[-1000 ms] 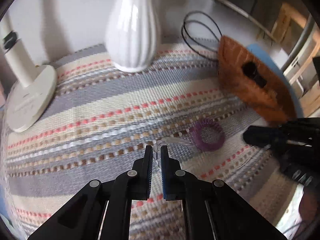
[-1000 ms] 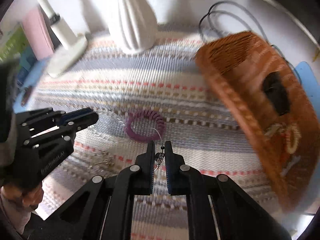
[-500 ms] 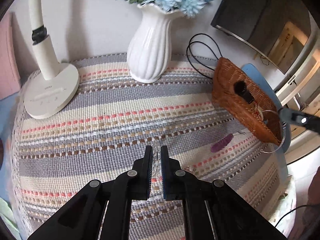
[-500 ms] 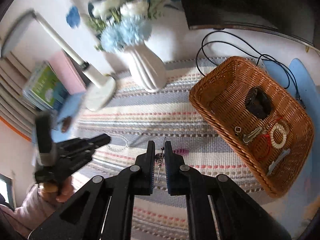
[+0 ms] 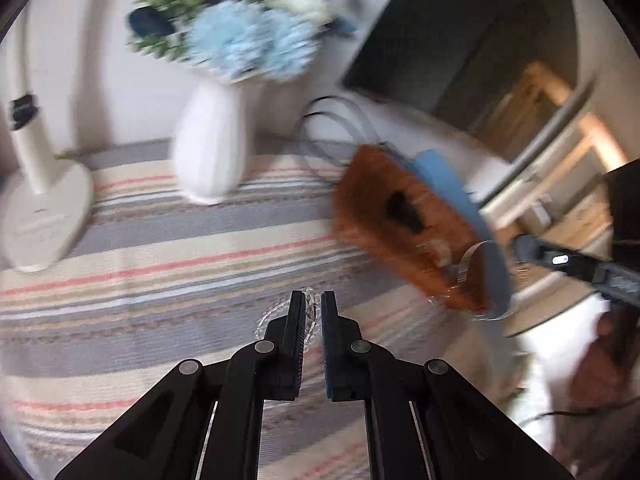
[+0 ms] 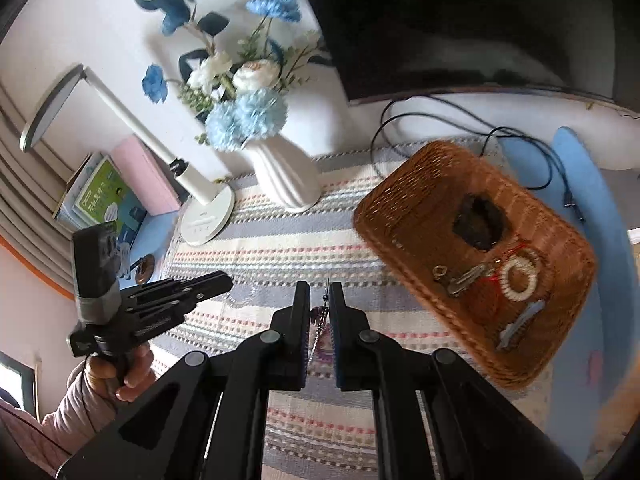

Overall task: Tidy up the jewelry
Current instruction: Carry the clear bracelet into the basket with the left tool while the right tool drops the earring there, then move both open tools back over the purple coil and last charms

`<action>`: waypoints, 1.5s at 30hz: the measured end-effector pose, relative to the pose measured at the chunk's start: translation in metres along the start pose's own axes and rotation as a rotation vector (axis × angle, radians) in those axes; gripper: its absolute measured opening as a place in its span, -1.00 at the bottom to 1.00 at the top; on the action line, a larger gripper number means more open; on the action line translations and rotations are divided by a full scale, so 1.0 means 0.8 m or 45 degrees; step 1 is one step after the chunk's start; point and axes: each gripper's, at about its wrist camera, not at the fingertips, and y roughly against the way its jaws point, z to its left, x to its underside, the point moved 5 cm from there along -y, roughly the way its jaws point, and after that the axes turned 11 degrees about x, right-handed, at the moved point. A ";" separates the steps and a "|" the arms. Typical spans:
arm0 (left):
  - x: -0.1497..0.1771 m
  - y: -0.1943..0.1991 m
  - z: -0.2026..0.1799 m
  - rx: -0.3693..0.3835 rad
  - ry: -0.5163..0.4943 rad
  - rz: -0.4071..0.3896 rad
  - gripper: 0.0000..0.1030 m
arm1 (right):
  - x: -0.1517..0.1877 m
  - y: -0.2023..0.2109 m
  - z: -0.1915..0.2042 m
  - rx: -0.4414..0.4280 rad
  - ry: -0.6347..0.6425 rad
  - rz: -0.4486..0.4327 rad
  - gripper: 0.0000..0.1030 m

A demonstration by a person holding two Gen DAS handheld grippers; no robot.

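Observation:
My left gripper point(image 5: 313, 300) is shut on a clear beaded bracelet point(image 5: 310, 310), held above the striped mat; it also shows in the right wrist view point(image 6: 224, 280). My right gripper point(image 6: 319, 292) is shut on a thin silver necklace point(image 6: 319, 322) that hangs between its fingers, above the mat and left of the wicker basket point(image 6: 404, 200). The basket holds a black item point(image 6: 480, 220), a white beaded ring point(image 6: 520, 276) and hair clips point(image 6: 520, 322). In the blurred left wrist view the basket point(image 5: 360, 208) lies right of my left gripper, and my right gripper point(image 5: 520, 246) carries a hanging loop of chain point(image 5: 466, 264).
A white vase of blue flowers point(image 6: 286, 176) and a white desk lamp point(image 6: 206, 220) stand at the back of the striped mat point(image 6: 280, 248). Black cables point(image 6: 440, 112) lie behind the basket. A purple coil band point(image 6: 324, 346) peeks out below my right gripper. Books point(image 6: 104, 200) sit at left.
Both grippers have risen further from the mat with their pieces. The left wrist view has swung and blurred, and the basket now looks closer in both views.

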 end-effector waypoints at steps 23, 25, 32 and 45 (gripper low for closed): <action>-0.113 -0.245 -0.063 0.176 -0.084 0.217 -0.85 | -0.040 -0.047 -0.168 0.150 -0.202 0.020 -0.79; -0.106 -0.264 -0.042 0.131 -0.051 0.248 -0.85 | -0.042 -0.062 -0.161 0.118 -0.183 0.041 -0.79; -0.105 -0.269 -0.026 0.049 -0.057 0.258 -0.86 | -0.034 -0.139 -0.175 0.124 -0.200 0.182 -0.79; -0.130 -0.159 -0.082 0.086 -0.199 0.120 -0.10 | -0.074 -0.059 -0.199 0.171 -0.201 0.041 -0.40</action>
